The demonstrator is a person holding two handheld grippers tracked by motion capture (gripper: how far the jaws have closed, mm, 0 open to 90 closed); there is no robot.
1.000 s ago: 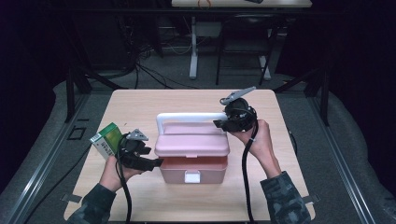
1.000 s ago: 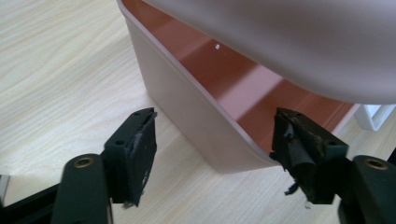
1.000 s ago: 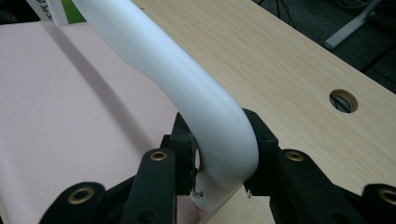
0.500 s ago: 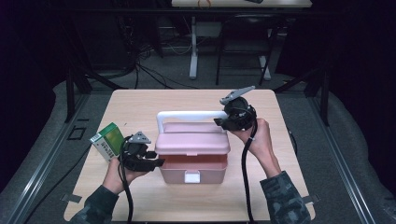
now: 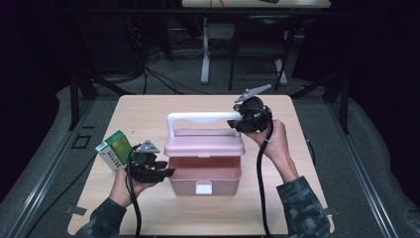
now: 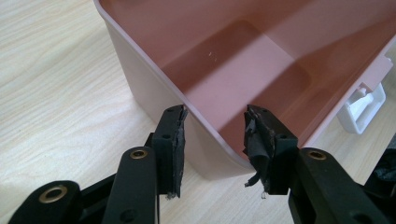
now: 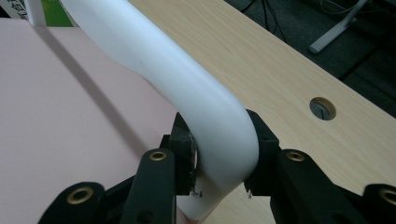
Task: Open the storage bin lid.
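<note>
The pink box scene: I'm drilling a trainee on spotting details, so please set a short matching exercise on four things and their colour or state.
Things:
1. handle
2. small carton
3. latch
4. right gripper

States:
A. green and white, left of the box
B. white, on the front wall of the box
C. white, arched above the lid
D. shut on the handle

Pairs: 1-C, 2-A, 3-B, 4-D

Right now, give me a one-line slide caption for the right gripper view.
Right gripper clamped on the white handle, holding the pink lid up over the table.
</note>
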